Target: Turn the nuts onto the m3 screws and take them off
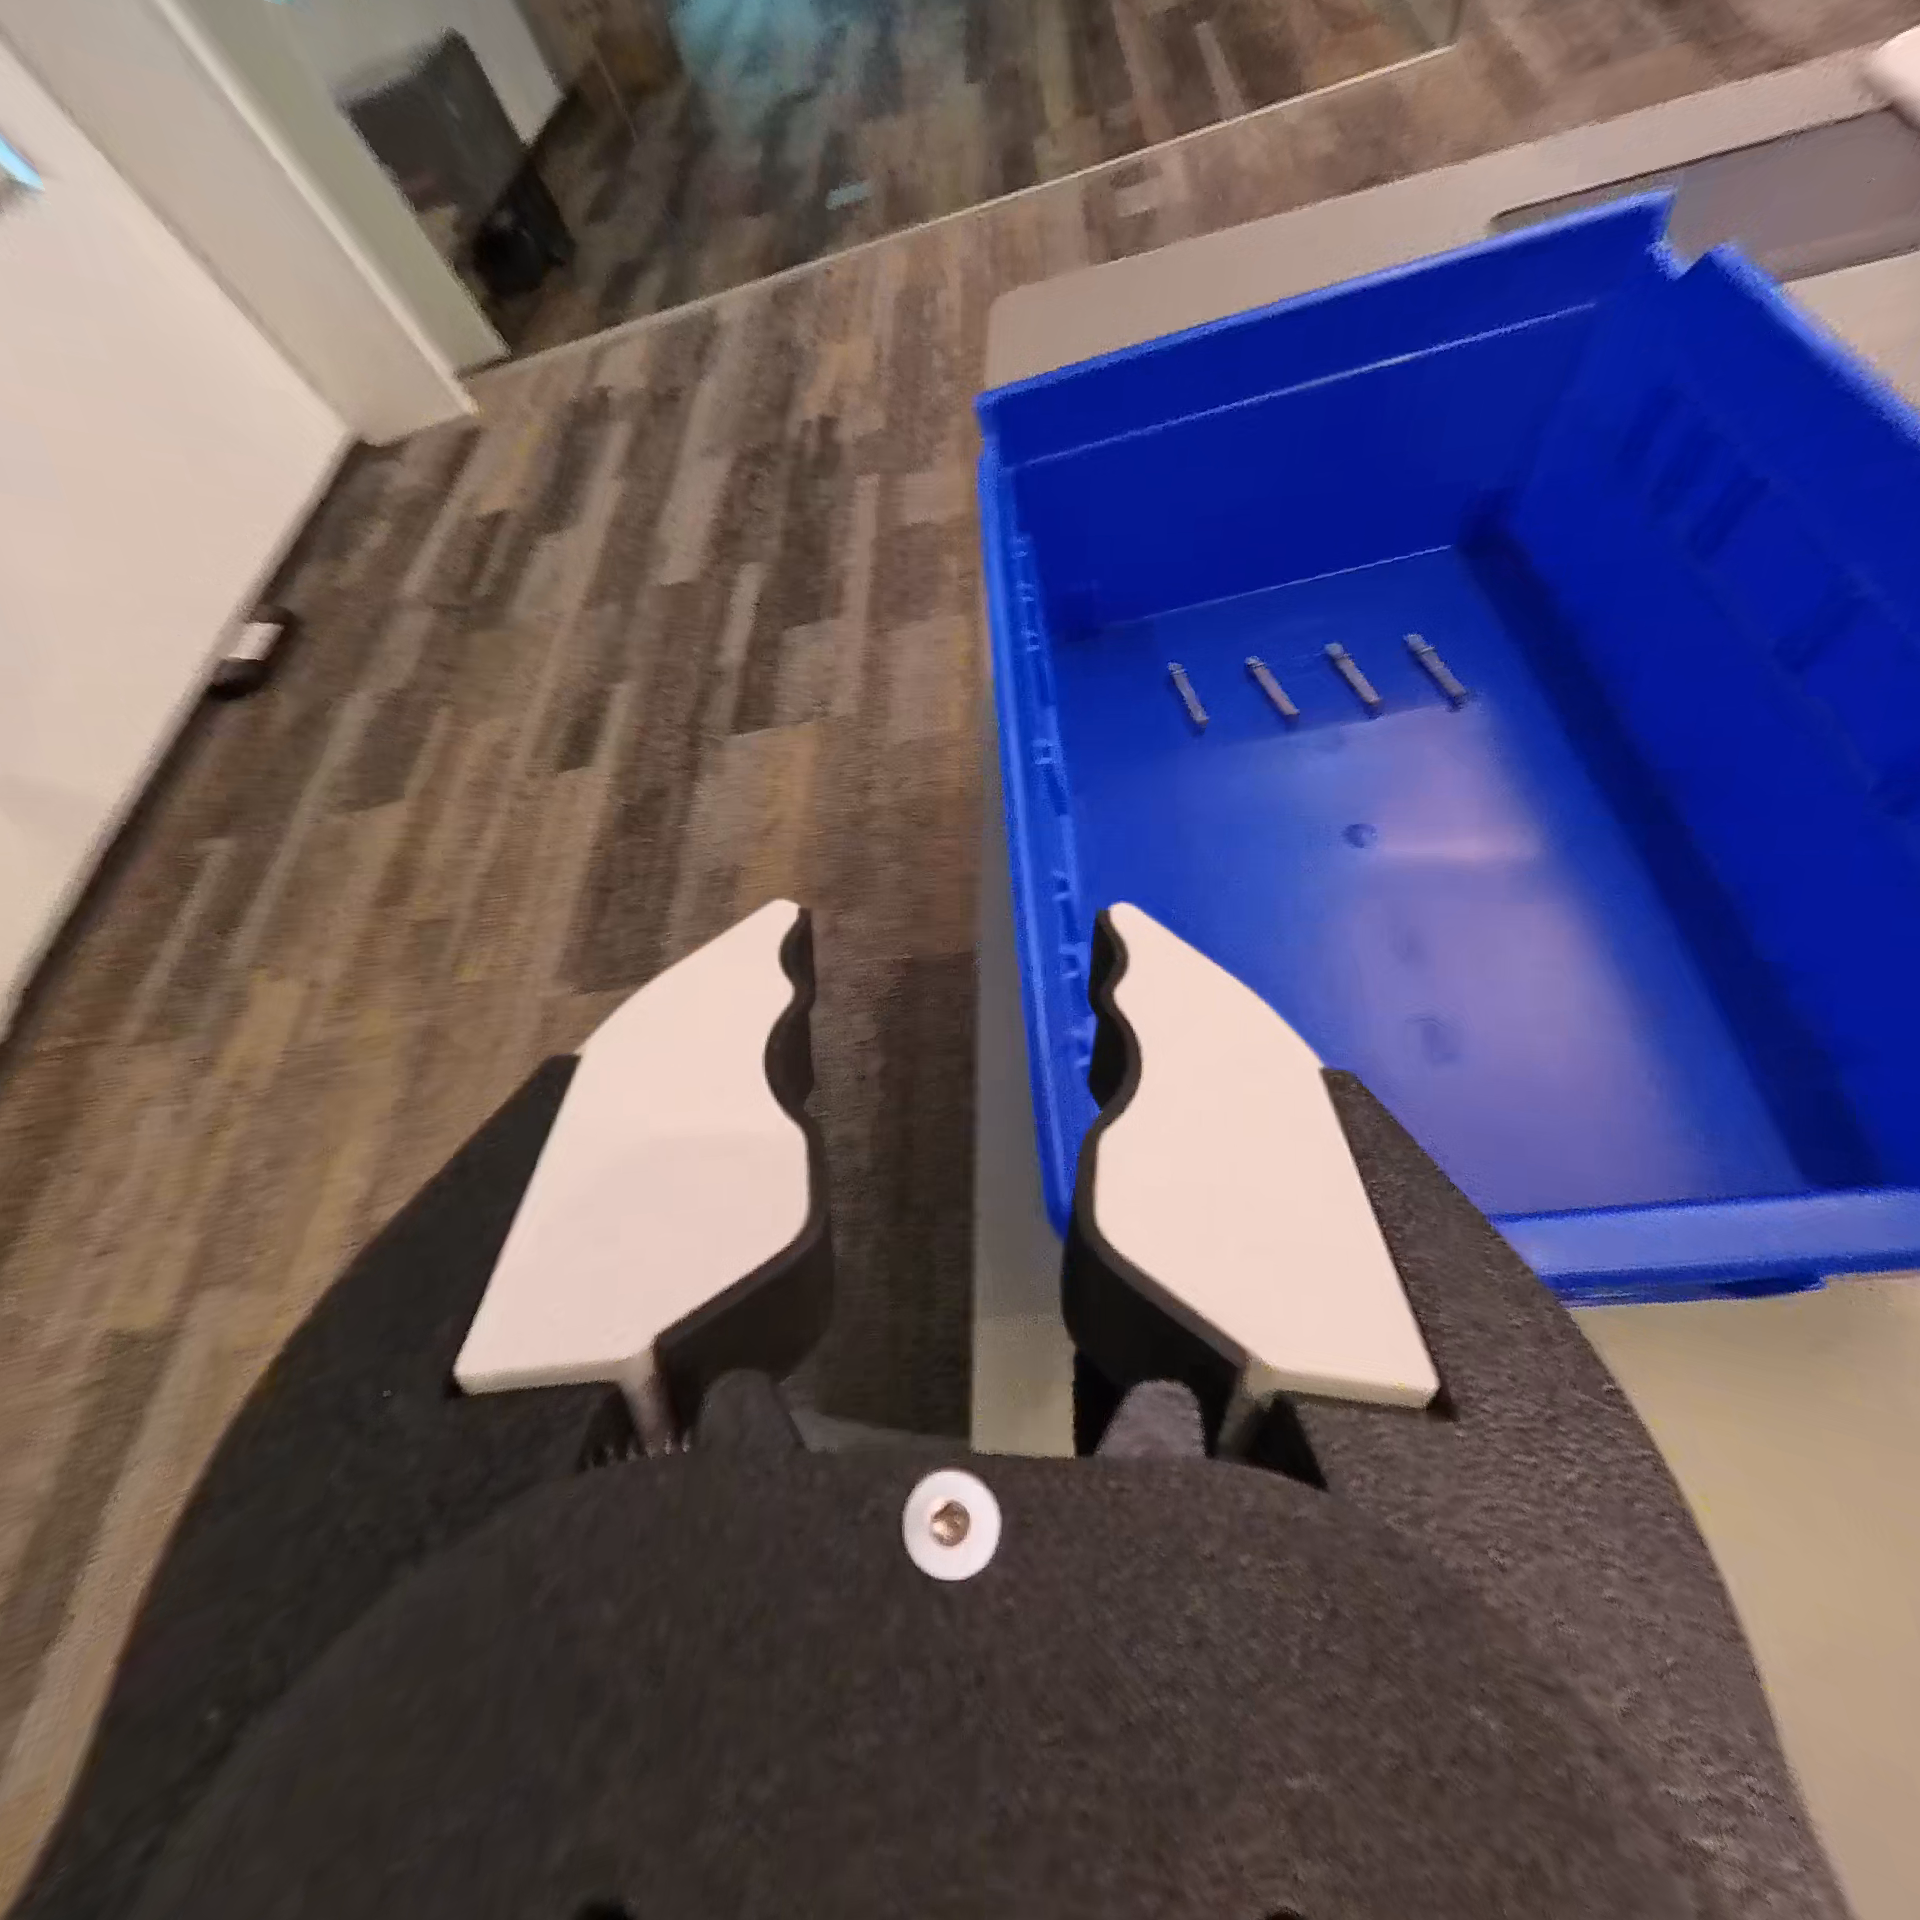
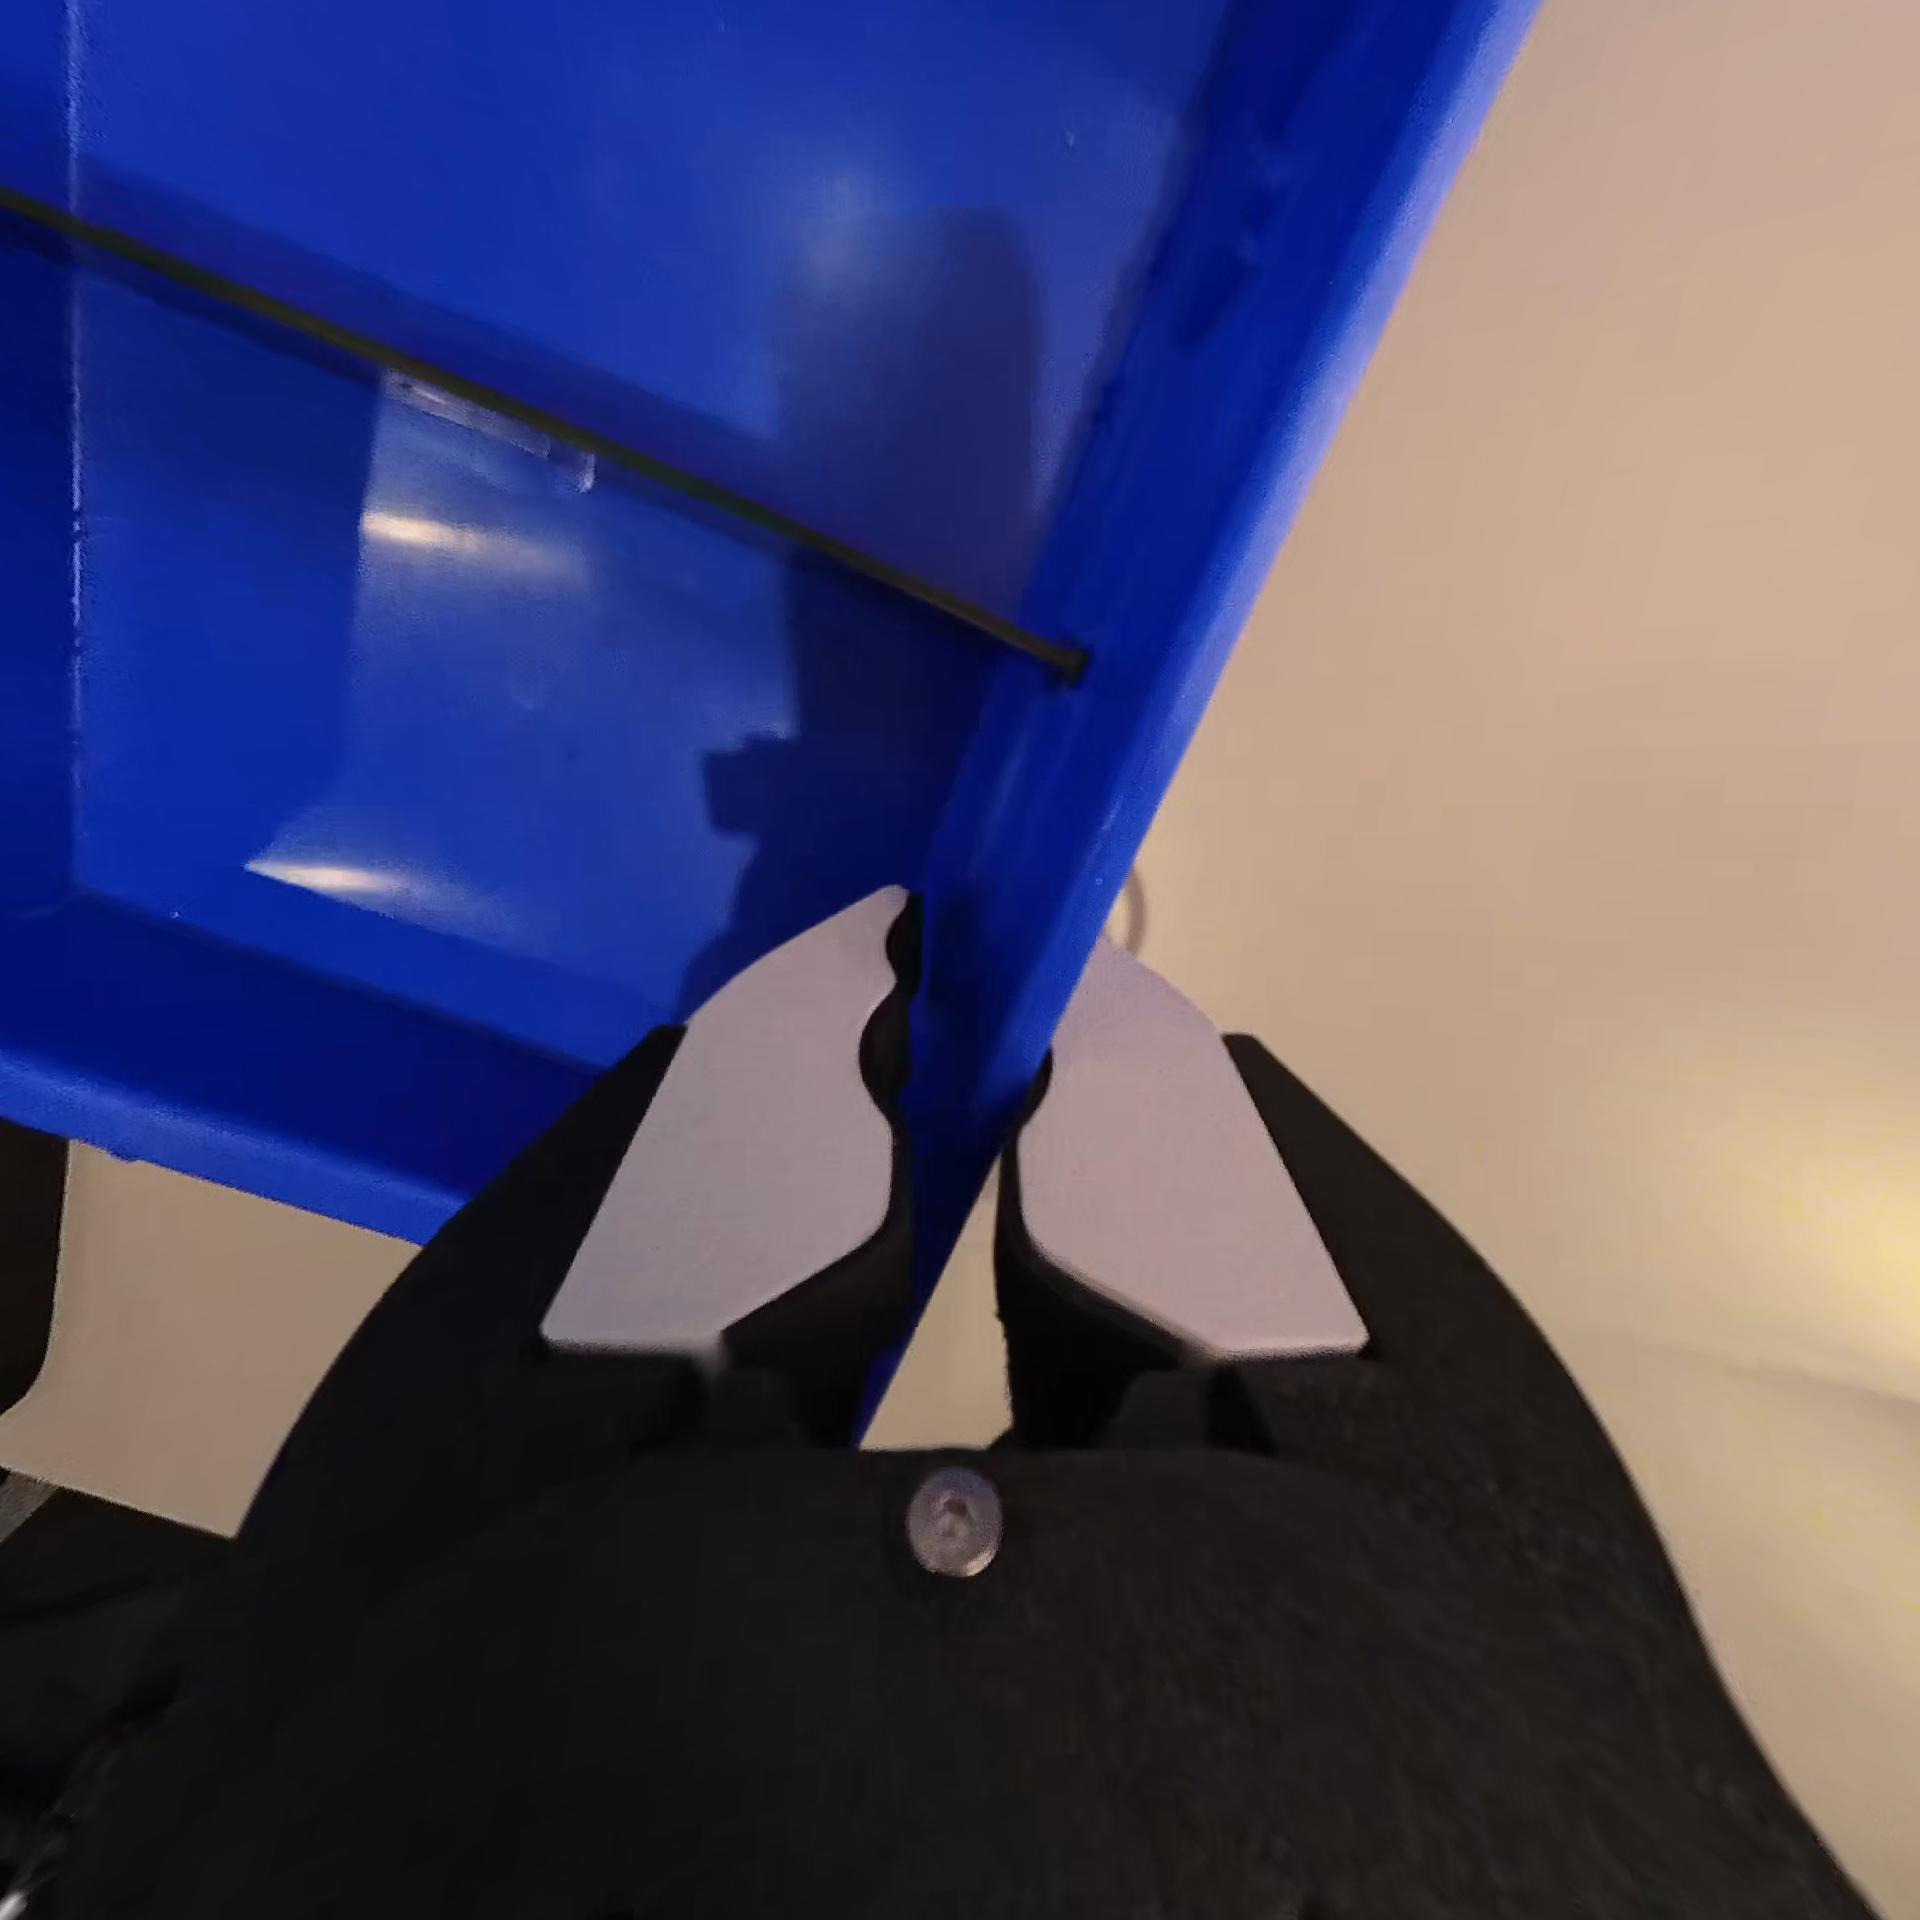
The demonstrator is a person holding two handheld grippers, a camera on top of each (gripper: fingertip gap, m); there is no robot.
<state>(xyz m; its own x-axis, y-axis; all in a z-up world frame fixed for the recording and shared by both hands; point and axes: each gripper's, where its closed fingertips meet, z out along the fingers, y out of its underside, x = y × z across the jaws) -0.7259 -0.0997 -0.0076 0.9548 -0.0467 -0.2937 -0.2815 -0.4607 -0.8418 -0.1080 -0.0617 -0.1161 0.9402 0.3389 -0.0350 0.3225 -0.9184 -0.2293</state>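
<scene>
A blue plastic bin [image 1: 1704, 582] sits on a pale table. Several small grey screws [image 1: 1314, 686] stand in a row on the bin floor near its far wall. Small dark spots [image 1: 1359, 834] lie on the bin floor nearer to me; I cannot tell whether they are nuts. My left gripper [image 1: 956, 920] is open and empty, above the table's left edge, just left of the bin. My right gripper [image 2: 1003, 925] is shut on the bin's side wall [image 2: 1174, 520], one finger inside and one outside. A thin black line [image 2: 520, 421] crosses the bin's inside.
The pale table [image 1: 1714, 1507] ends just left of the bin, with patterned carpet floor [image 1: 520, 727] below. A white wall [image 1: 125, 468] stands at the far left. The left wrist view is blurred. Spacing between my two grippers at the tips: around 65 cm.
</scene>
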